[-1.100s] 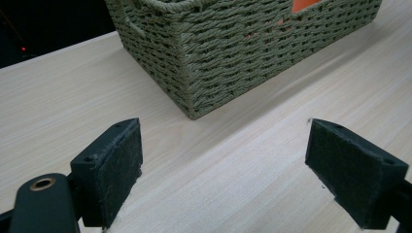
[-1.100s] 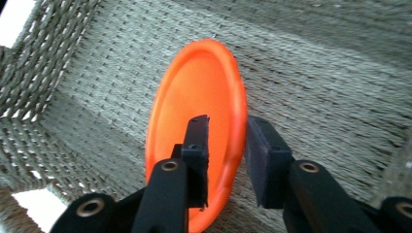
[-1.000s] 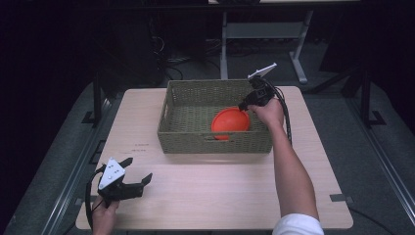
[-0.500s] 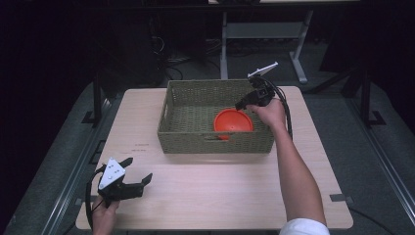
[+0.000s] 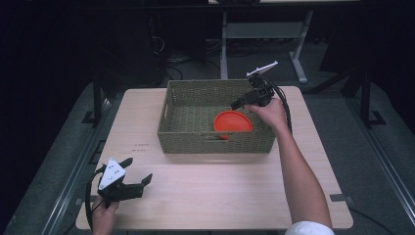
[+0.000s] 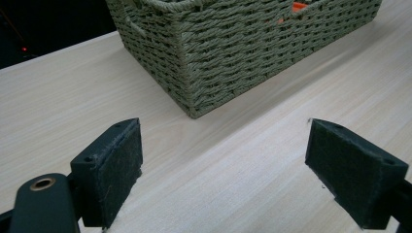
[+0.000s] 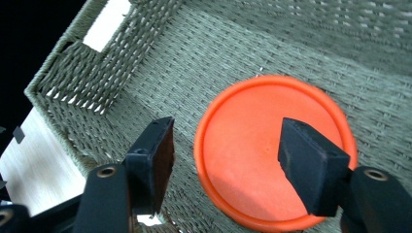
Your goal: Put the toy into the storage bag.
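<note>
Orange round plastic plate (image 7: 272, 150) lies flat in my green woven basket (image 5: 195, 105), no readable lettering on either. My right gripper (image 7: 226, 162) hovers above it, jaws just opened and empty; my left gripper (image 6: 226, 160) gapes over the pale wooden table (image 5: 220, 191).

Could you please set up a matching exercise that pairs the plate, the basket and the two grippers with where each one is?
1. orange plate
2. woven basket
3. left gripper
4. right gripper

a. open, above the plate
b. flat on the basket floor
c. on the table's far half
d. open, low over the table's near left corner

Pairs: 1-b, 2-c, 3-d, 4-a
</note>
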`<state>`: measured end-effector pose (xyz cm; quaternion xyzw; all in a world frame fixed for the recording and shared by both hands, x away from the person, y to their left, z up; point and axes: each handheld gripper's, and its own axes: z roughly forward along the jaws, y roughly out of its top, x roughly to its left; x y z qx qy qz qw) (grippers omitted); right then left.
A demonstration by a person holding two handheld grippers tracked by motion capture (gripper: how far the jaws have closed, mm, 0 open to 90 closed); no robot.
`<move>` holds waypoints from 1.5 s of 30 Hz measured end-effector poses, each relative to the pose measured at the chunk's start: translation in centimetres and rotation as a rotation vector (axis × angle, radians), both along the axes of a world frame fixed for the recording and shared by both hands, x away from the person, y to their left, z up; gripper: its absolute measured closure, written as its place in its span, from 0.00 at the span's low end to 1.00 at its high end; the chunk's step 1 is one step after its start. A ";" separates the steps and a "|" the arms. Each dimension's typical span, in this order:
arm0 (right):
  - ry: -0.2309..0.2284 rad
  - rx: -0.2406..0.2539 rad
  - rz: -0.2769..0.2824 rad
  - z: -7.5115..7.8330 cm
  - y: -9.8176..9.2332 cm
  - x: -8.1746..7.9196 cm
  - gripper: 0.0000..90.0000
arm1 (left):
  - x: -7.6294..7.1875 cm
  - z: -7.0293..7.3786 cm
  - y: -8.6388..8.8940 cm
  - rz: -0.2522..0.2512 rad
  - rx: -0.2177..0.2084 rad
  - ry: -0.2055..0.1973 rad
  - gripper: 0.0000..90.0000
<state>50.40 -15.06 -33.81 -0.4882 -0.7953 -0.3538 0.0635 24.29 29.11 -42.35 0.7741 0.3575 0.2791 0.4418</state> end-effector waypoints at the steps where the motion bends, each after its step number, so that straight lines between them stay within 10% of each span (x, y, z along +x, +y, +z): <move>1: -0.005 0.004 0.000 0.1 0.0 -0.1 0.40 | 0.0 0.0 0.0 0.002 0.000 0.000 0.14; 45: -0.079 0.107 0.106 2.9 -4.9 -6.7 0.35 | -0.1 0.0 0.0 0.002 0.002 -0.001 0.14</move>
